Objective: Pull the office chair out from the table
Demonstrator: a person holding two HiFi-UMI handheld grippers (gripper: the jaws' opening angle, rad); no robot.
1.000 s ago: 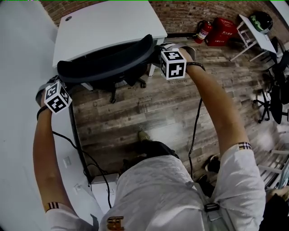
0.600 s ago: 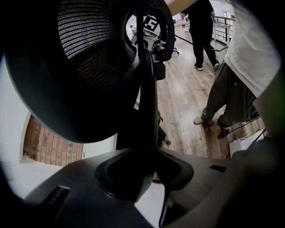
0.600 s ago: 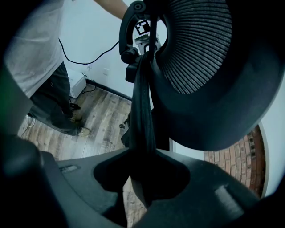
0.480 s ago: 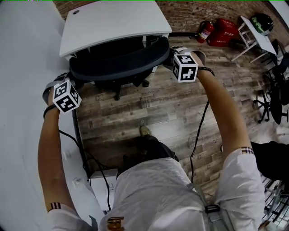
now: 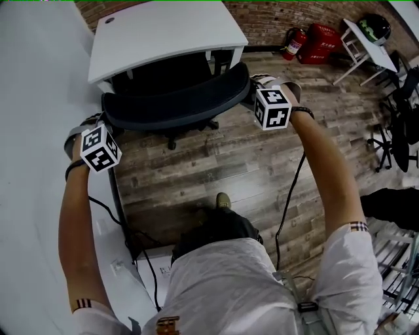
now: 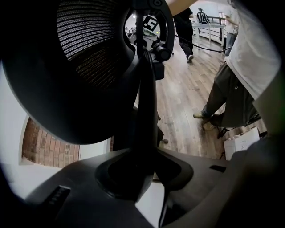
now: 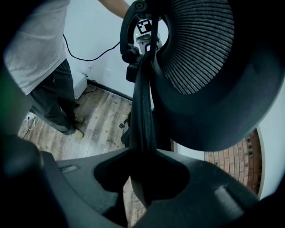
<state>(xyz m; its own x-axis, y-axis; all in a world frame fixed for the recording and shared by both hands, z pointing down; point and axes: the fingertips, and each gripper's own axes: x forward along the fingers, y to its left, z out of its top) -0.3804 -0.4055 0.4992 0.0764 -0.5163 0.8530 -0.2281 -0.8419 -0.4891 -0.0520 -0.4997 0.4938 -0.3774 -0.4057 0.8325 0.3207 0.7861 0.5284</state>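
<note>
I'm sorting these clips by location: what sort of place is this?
Probably an office or workroom: a white table with an office chair at it, a brick wall and a red fire extinguisher.

Floor's weathered grey-brown wood plank (image 5: pixel 196 163), and the far wall is bare red brick (image 5: pixel 294 16). A red fire extinguisher (image 5: pixel 294 43) and a red box (image 5: pixel 325 40) sit by the brick. There's a little white side table (image 5: pixel 366 55) in the far right corner and a plain white wall (image 5: pixel 33 98) on the left. Black chairs (image 5: pixel 393 127) are off right.
</note>
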